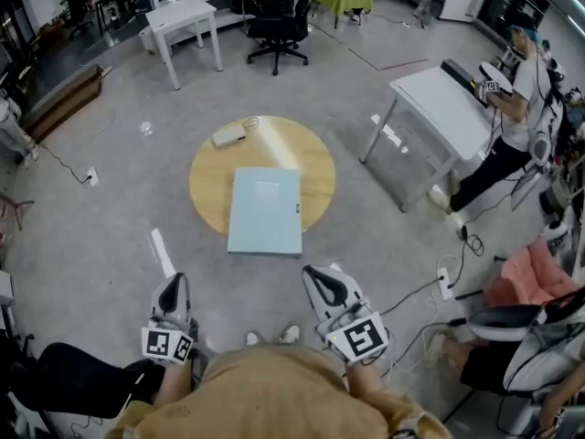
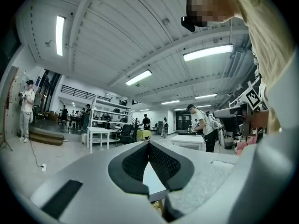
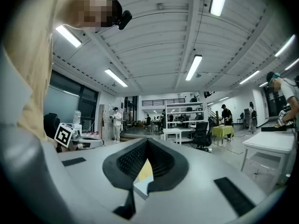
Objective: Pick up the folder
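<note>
shirt [image 1: 274,396]: mustard | left gripper [image 1: 170,280], right gripper [image 1: 317,273]: grey, black fingers [image 2: 133,167] | marker cubes [image 1: 167,344]

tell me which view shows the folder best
The head view: the whole pale blue folder lies flat on the round wooden table, with every edge visible. Each gripper view shows only a pale sliver of it, low in the middle of the frame.

A person holds the left gripper [image 1: 171,283] and the right gripper [image 1: 318,276] level, side by side, each with jaws closed and empty.
</note>
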{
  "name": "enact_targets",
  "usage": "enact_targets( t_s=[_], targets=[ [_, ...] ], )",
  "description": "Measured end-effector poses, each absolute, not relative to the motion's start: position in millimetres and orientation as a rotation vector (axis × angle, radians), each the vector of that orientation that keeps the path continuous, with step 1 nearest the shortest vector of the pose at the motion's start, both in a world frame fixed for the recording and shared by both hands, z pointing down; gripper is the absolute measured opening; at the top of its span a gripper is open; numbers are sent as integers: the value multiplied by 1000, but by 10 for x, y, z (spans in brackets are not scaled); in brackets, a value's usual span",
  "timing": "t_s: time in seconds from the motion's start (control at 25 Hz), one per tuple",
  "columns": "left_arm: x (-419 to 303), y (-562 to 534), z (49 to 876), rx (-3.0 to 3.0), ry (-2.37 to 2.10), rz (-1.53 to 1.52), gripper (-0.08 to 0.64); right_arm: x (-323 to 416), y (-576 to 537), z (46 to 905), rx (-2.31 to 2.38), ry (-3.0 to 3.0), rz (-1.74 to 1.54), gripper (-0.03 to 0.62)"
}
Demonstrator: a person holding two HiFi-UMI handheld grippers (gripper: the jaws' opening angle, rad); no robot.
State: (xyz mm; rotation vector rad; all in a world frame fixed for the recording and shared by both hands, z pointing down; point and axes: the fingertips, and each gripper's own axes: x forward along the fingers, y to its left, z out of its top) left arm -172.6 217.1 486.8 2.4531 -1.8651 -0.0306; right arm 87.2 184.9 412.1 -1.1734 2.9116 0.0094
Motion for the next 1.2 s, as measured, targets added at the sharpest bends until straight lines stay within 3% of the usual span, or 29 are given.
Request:
enact_targets(
  t_s=[0.2,0.4,1.0,1.2],
  targets=[
    [-1565,2170,4999,2427,-1835,-28,3,1060,1811,4339,-1113,2906,-207,0],
    [-1277,2182,5175,2422,-1568,-278,3,1123,1785,4535,-1091,2993,-222,2],
    [-1165,1984,5555,2375,-1579,-157,3,1180,1644,4718,-1075,3006,-221,0],
    [-1261,1567,5632,2371,-1554,-164,3,1153,1370,4659,-1065,2890,-424,0]
  ],
)
